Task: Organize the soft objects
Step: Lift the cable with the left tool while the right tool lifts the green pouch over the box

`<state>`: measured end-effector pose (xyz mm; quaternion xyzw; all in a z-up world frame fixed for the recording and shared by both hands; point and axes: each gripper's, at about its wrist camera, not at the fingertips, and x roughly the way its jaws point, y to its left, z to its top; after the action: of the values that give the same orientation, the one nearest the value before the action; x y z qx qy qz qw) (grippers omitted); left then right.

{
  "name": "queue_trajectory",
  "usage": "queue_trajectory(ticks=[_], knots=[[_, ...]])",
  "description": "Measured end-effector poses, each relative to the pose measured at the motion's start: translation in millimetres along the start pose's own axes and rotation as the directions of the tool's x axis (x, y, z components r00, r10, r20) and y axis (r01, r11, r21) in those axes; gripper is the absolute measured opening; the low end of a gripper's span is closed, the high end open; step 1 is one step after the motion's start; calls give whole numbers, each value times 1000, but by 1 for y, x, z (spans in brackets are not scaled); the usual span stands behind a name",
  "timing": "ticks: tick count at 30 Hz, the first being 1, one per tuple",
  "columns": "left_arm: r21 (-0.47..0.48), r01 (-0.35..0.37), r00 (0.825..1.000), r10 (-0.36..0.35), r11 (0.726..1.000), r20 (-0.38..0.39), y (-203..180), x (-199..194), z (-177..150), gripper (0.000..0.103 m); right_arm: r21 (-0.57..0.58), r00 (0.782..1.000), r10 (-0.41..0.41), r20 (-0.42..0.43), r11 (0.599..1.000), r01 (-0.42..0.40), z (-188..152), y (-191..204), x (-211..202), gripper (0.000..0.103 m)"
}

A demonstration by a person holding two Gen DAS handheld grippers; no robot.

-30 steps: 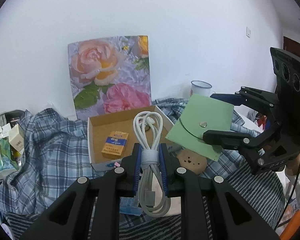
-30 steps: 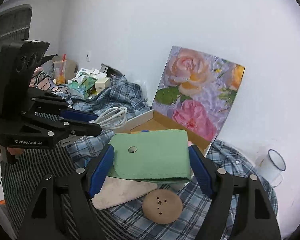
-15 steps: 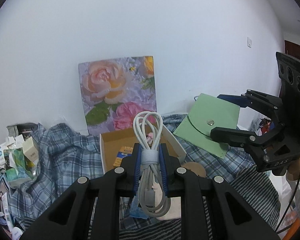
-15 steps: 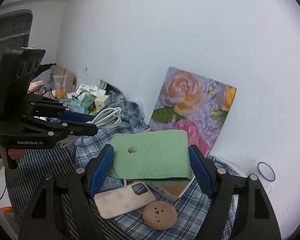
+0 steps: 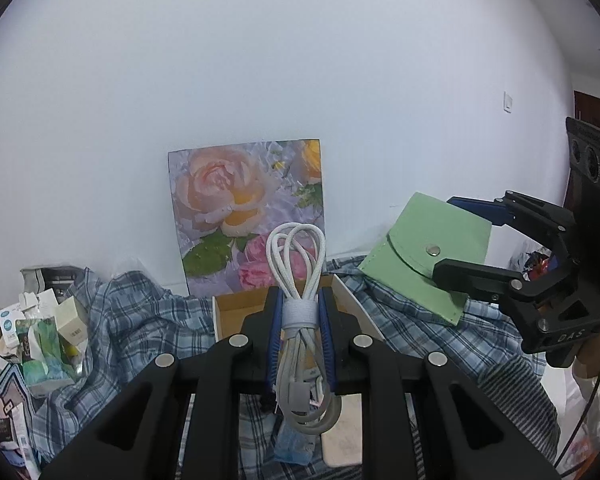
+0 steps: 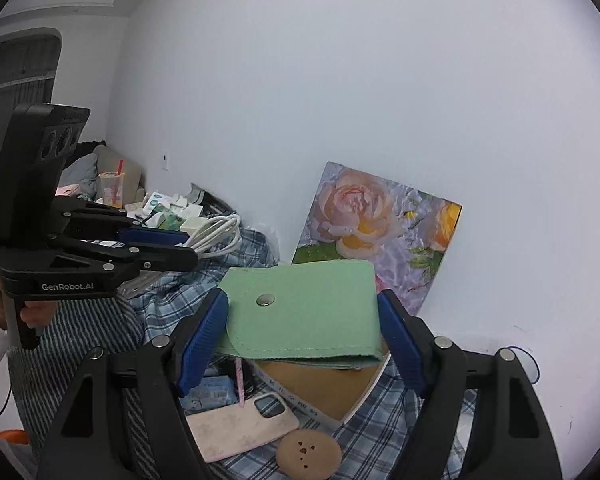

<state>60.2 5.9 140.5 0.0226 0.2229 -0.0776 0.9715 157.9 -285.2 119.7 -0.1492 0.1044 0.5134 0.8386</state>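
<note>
My left gripper point(image 5: 299, 308) is shut on a coiled white cable point(image 5: 298, 268) bound with a grey strap, held upright above the open cardboard box point(image 5: 236, 312). The same left gripper point(image 6: 180, 246) shows at the left of the right wrist view with the white cable point(image 6: 216, 234) sticking out of it. My right gripper point(image 6: 302, 312) is shut on a flat green felt pouch point(image 6: 308, 312) with a metal snap, its blue pads pressing both side edges. In the left wrist view the green pouch point(image 5: 428, 256) hangs at the right in the right gripper point(image 5: 464, 240).
A rose picture point(image 5: 248, 212) leans on the white wall behind the box. Plaid cloth point(image 5: 120, 320) covers the surface. Under the grippers lie a pale phone case point(image 6: 240, 428), a round brown disc point(image 6: 308, 450) and a blue packet point(image 5: 294, 444). Small boxes point(image 5: 40, 332) crowd the left.
Both grippers have risen with their loads; the box, cloth and picture sit lower in both views and more wall shows. Neither grip has changed.
</note>
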Motion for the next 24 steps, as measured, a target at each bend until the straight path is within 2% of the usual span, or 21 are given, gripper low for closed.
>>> queue_trajectory(ticks=[19,24], knots=[[-24,-22,1000,22,999,10,23,49,23,19,101,998,-34,47,994,30,12,-36,37,75],[-25,-52,999,52,998,11,31,63,29,19,93,998,-55,39,994,51,17,-39,51,75]])
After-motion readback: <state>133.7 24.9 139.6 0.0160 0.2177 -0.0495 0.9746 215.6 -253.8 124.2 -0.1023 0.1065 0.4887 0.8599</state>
